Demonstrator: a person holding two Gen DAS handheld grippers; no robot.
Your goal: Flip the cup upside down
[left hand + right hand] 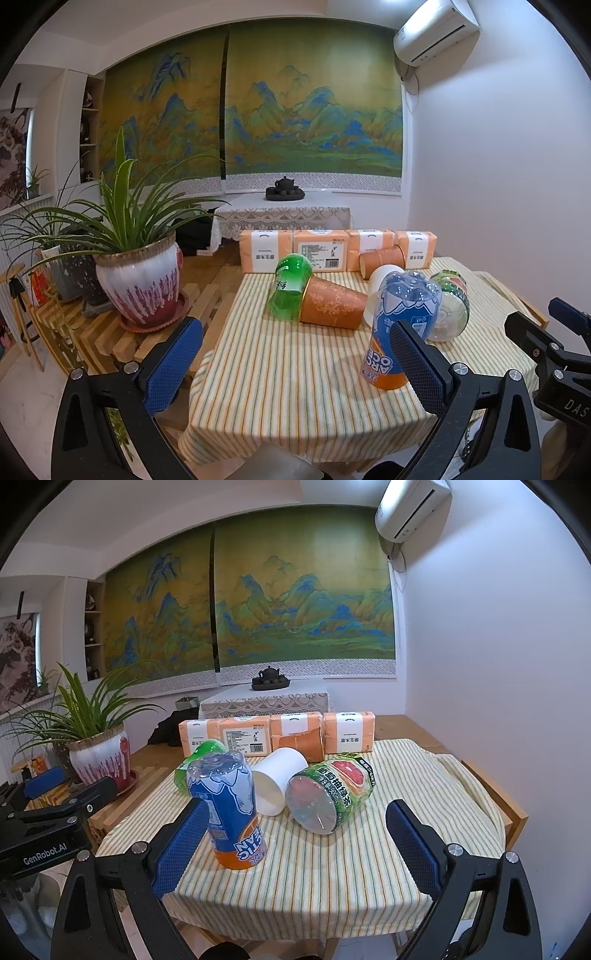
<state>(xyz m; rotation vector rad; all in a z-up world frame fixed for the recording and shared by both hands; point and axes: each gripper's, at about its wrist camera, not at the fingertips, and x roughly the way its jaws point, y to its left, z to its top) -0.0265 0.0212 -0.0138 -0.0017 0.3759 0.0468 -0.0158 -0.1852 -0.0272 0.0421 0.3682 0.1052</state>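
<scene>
Both grippers, left gripper (295,365) and right gripper (297,845), are wide open, empty, and hovering over the near edge of the striped tablecloth (332,871). Risk: the cups are packed tight, so closing on the white paper cup (277,784), which lies on its side mid-table with its mouth toward us, could knock the inverted blue-orange cup (231,812) or roll the green grapefruit-label cup (328,794) touching it. The thin paper wall likely crushes if squeezed hard.
</scene>
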